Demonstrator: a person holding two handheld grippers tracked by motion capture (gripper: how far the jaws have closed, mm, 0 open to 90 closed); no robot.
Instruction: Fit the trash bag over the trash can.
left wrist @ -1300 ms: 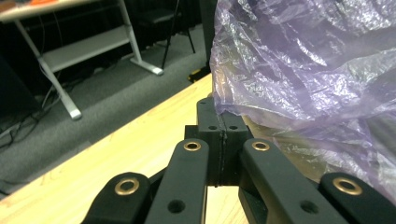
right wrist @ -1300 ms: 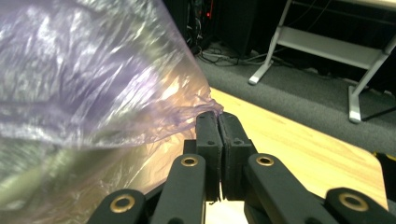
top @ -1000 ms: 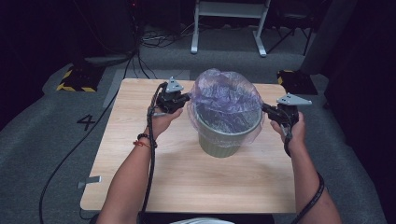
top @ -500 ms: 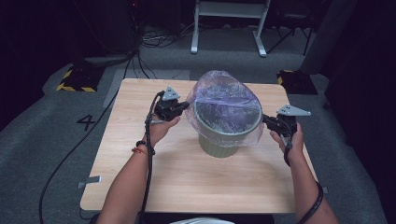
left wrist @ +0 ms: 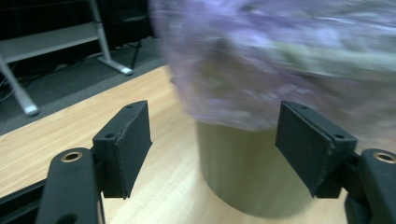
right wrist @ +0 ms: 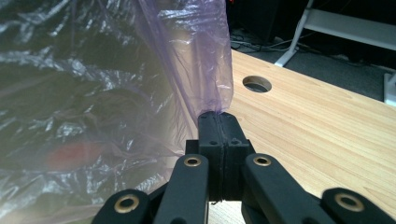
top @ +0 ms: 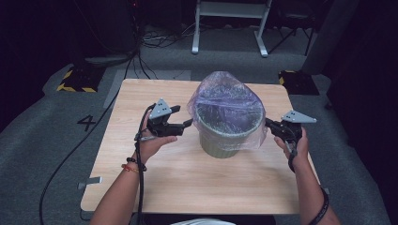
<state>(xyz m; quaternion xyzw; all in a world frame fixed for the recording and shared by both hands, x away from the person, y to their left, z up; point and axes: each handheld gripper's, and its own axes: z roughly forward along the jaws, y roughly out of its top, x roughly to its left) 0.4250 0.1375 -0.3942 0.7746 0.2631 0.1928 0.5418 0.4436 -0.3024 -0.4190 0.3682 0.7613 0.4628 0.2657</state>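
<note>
One gripper lets go as purple bag settles over bin.

Two grippers work a single purple plastic bag (top: 225, 101) down over one grey-green bin (top: 224, 138) standing mid-table; compared with half a second earlier, the left gripper (top: 184, 125) has pulled away from the bag's edge and its jaws have just been opening, now standing spread with nothing between them, the bin and draped film ahead of them in the left gripper view. The right gripper (top: 268, 123) sits lower than a second ago, its jaws pressed together on a fold of the bag at the bin's right side. Judging from this, the left side of the liner is probably seated over the rim, with the right still to be tugged down. Count: one bag, one bin, one wooden table (top: 155, 187), one round hole (right wrist: 257, 84) in its top.
</note>
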